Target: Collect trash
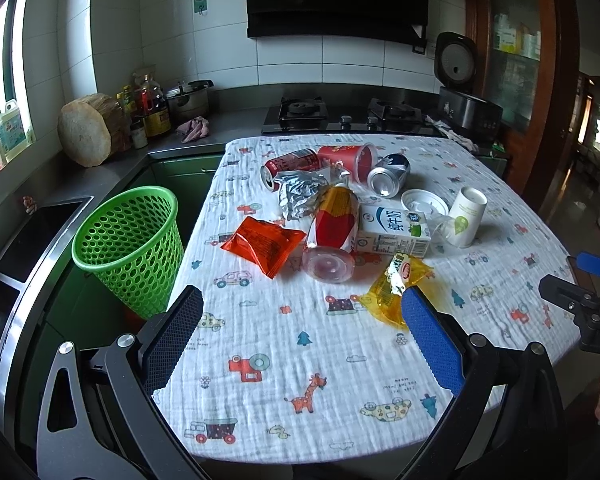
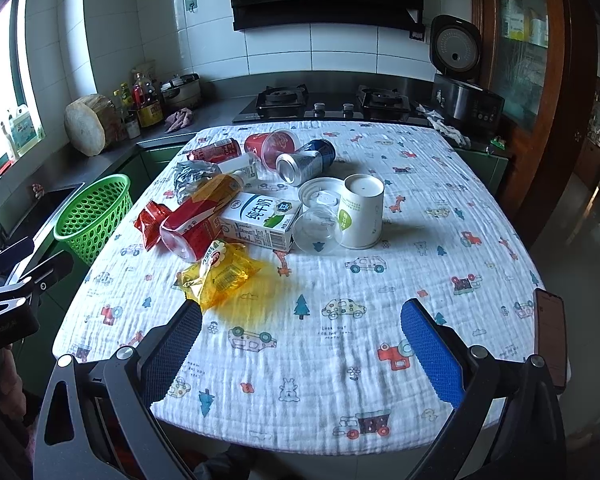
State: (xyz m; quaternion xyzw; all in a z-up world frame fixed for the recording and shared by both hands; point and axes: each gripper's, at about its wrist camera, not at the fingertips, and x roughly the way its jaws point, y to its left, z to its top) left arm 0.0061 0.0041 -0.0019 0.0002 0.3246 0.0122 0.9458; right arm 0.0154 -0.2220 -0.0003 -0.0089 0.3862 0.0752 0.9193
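Trash lies in a heap on the cloth-covered table [image 1: 300,360]: a yellow wrapper [image 1: 396,288] nearest, an orange-red packet [image 1: 264,244], a red and yellow bottle [image 1: 334,232], a milk carton [image 1: 396,232], crumpled foil [image 1: 300,192], a red can [image 1: 290,164], a red cup [image 1: 350,158], a blue can [image 1: 390,176] and a white paper cup [image 1: 466,216]. A green mesh basket [image 1: 130,240] stands off the table's left edge. My left gripper [image 1: 302,320] is open and empty above the near table. My right gripper [image 2: 302,328] is open and empty, right of the yellow wrapper [image 2: 220,276].
A phone [image 2: 552,336] lies at the table's right edge. Behind the table are a gas stove [image 1: 348,116], a rice cooker [image 1: 466,112] and bottles with a chopping block [image 1: 88,136] on the left counter. A sink [image 1: 40,236] is beside the basket.
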